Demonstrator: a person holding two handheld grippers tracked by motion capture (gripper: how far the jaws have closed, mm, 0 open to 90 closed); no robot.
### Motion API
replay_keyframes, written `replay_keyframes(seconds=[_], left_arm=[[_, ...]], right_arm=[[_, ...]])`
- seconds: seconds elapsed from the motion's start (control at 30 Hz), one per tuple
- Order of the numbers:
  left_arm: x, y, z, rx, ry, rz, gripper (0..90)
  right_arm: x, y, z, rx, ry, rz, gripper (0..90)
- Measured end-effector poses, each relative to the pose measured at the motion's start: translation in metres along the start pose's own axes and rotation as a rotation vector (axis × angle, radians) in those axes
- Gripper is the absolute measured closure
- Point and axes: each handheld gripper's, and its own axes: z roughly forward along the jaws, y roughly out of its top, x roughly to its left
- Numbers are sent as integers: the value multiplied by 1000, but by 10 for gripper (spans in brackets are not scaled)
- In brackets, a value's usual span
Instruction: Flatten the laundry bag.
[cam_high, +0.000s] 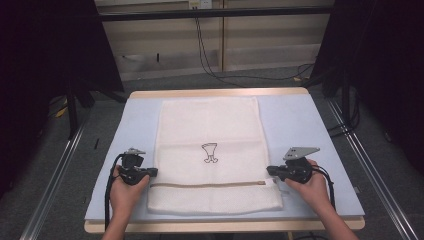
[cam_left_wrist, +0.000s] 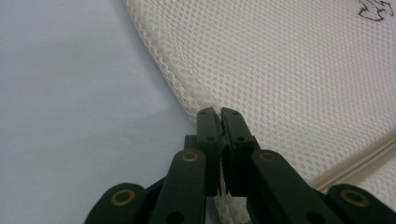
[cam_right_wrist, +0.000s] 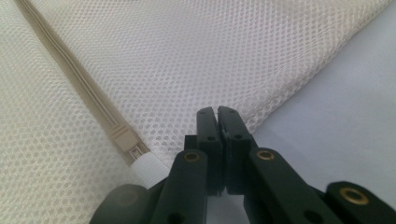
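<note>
A cream mesh laundry bag (cam_high: 207, 155) lies flat in the middle of the pale blue table (cam_high: 310, 125), its long axis running straight away from the person, near short end towards them and far end close to the table's wooden back edge. A tan zipper (cam_high: 210, 184) crosses it from side to side near the front end, and a small dark printed figure (cam_high: 210, 152) sits about mid-bag, upright as seen from the person's side.

The left gripper (cam_high: 153, 172) is at the bag's left edge, just above the zipper line; in the left gripper view its jaws are together with a pinch of mesh edge caught between them (cam_left_wrist: 219, 116). The right gripper (cam_high: 270, 170) meets the right edge at the same height, jaws likewise clamped on the mesh rim (cam_right_wrist: 218, 114), with the zipper's end and a white tab (cam_right_wrist: 147, 164) just beside them.

What is inside the bag I cannot tell. The printed figure is too small to read and is cut off at the corner of the left gripper view (cam_left_wrist: 373, 8).
</note>
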Motion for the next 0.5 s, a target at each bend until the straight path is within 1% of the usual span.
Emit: replay_keyframes(seconds=[0.03,0.07,0.1,0.13,0.17,0.2,0.27,0.3,0.33,0.37,0.43,0.5], left_arm=[[2,1,1,-9,3,-6,872],[4,2,2,-5,-6,-14,872],[5,3,3,-16,-8,-27,872],[6,3,3,-17,-6,-27,872],[8,4,2,-9,-5,-18,872],[9,4,1,-18,-4,-23,872],[12,5,-1,-21,3,-20,872],[12,5,-1,-35,1,-35,872],[14,5,-3,-28,3,-27,871],[15,5,-4,-33,12,-30,872],[18,3,-5,-32,2,-45,872],[19,2,-6,-27,10,-43,873]], right_arm=[[0,1,1,-4,-3,0,891],[-1,2,2,-5,-10,1,893],[-2,3,4,-6,-11,0,895],[-2,3,5,-6,-13,3,895],[-3,4,5,-12,-20,2,897],[-3,5,6,-16,-23,2,897],[-3,5,7,-19,-19,2,898],[-2,5,7,-20,-18,-1,897],[-2,5,8,-21,-12,-8,897],[-1,6,8,-22,-6,-13,897],[1,7,9,-24,3,-30,897],[3,8,11,-27,2,-38,897]])
